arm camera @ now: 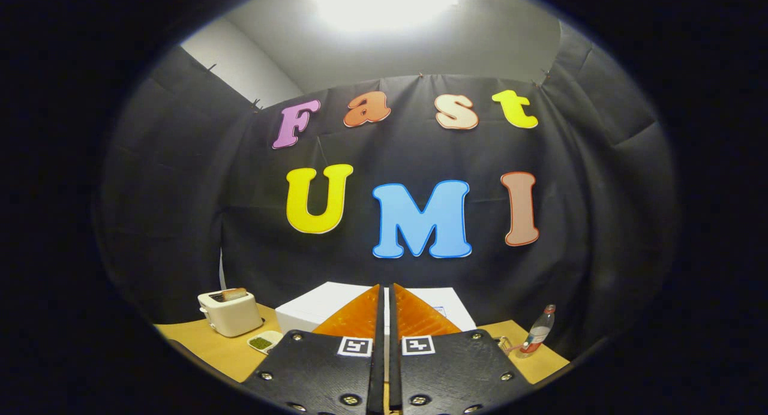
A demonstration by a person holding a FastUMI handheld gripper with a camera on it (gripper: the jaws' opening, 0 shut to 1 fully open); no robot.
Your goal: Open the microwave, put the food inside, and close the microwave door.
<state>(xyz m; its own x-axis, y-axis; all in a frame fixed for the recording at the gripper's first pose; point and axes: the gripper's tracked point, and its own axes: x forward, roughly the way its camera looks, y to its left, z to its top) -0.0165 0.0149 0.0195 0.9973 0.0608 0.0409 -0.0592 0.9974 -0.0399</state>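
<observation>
Hand-held gripper (386, 295) raised above the yellow wooden worktop (210, 346), fingers nearly pressed together with a thin slit between, holding nothing. White box-shaped microwave (312, 307) just beyond the fingertips, partly hidden behind them. Small white dish of green food (263, 342) near its left side, beside a cream toaster (231, 313) holding bread. Clear plastic bottle with a red cap (538, 331) standing well off to the right.

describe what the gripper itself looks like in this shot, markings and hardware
The gripper has two wedge-shaped fingers that taper to points. Each is mounted on a flat, textured plate fixed with round metal screws. A small square black-and-white marker sits on each plate near the finger base. No cables are visible.
</observation>
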